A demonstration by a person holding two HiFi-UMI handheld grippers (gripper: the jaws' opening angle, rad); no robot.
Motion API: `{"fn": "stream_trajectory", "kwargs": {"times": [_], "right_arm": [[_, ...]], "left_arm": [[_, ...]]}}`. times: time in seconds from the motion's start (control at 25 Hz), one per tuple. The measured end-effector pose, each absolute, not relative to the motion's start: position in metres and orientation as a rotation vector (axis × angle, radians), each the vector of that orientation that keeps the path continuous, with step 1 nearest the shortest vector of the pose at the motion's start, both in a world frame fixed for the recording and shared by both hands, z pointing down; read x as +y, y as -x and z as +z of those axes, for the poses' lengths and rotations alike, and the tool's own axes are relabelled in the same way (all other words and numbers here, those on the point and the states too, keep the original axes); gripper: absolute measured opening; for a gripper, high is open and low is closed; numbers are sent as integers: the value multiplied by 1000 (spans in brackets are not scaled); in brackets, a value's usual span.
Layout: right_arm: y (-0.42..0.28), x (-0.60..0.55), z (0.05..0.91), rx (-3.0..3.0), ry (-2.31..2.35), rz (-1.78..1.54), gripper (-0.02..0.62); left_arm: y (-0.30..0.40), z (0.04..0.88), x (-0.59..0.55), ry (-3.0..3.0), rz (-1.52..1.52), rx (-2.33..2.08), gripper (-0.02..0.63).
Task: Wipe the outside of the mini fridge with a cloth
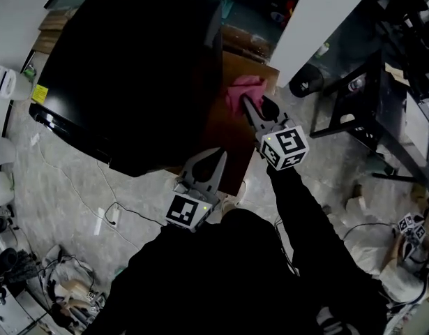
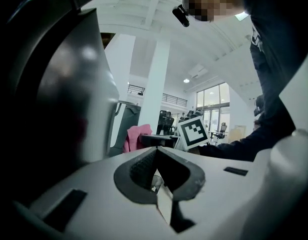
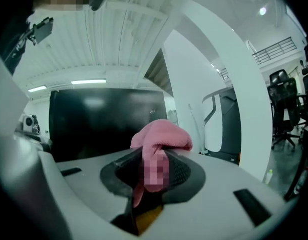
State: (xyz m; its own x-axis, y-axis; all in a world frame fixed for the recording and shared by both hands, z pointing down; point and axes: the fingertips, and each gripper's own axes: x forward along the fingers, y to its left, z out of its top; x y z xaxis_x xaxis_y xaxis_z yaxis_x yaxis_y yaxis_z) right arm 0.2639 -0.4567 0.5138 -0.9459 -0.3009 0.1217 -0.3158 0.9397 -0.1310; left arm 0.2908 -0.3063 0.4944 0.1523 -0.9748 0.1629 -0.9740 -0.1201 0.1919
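Note:
The black mini fridge fills the upper left of the head view, seen from above. A pink cloth is bunched against its right side, over a brown panel. My right gripper is shut on that cloth. In the right gripper view the pink cloth bulges out of the right gripper, with the fridge's dark glossy face behind it. My left gripper hangs by the fridge's near corner, shut and empty. In the left gripper view the left gripper sits beside the fridge wall.
A white pillar rises right of the fridge, with a black metal frame beyond it. A white cable and plug lie on the marble floor. White appliances line the left edge; clutter sits at the bottom left.

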Motion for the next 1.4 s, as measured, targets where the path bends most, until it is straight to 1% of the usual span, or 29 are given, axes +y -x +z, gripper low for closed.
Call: {"fn": "stream_trajectory", "kwargs": {"times": [0.24, 0.44, 0.84, 1.04, 1.4], "right_arm": [[-302, -361, 430, -3039, -632, 171, 101], [-306, -272, 391, -3047, -760, 150, 101], [-316, -159, 362, -3042, -896, 137, 101], [-335, -129, 360, -3039, -867, 149, 103], [-344, -62, 356, -3082, -698, 204, 103]], "left_arm": [[-296, 449, -243, -2410, -19, -1702, 6], [-280, 428, -179, -2539, -28, -1563, 6], [-261, 410, -110, -2668, -38, -1439, 6], [-271, 402, -90, -2683, -44, -1474, 6], [-280, 375, -29, -2615, -49, -1623, 6]]}}
